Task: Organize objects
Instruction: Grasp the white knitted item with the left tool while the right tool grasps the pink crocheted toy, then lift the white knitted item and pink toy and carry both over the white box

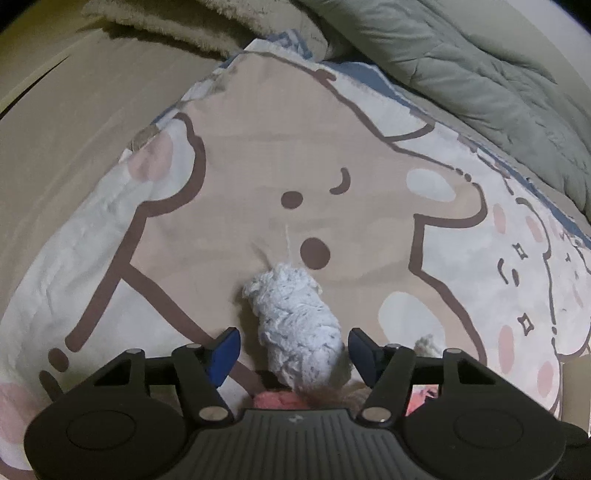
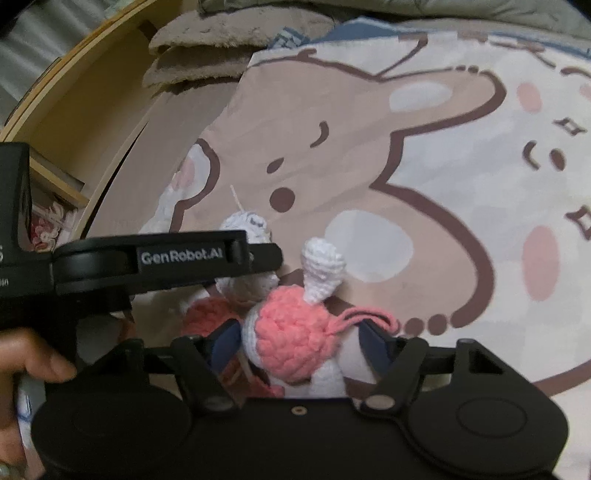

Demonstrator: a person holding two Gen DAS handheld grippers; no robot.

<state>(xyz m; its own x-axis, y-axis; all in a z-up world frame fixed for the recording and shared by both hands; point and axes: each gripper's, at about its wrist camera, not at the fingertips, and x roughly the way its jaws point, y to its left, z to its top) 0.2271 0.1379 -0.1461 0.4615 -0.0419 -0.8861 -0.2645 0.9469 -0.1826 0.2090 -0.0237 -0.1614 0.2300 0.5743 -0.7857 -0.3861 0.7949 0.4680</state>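
In the left wrist view a fluffy pale blue-white yarn piece (image 1: 295,317) lies on the cartoon-bear pillow (image 1: 221,221). My left gripper (image 1: 293,341) points down over it, open. Its blue pads stand either side of the yarn's near end, with small gaps. The right wrist view has a pink and white crochet toy (image 2: 291,339) with a white cone ear. It sits between the blue pads of my right gripper (image 2: 295,336). The left pad is close against it and the right pad stands a little apart. The left gripper's black body (image 2: 166,258) crosses that view above the yarn piece (image 2: 245,225).
A red-orange crochet piece (image 2: 207,314) lies behind the pink toy. A green quilt (image 1: 480,74) and a fluffy beige blanket (image 1: 177,26) border the pillow's far side. At the left stand a wooden bed frame (image 2: 92,110) and a shelf with books (image 2: 51,206). A hand (image 2: 33,358) grips the left handle.
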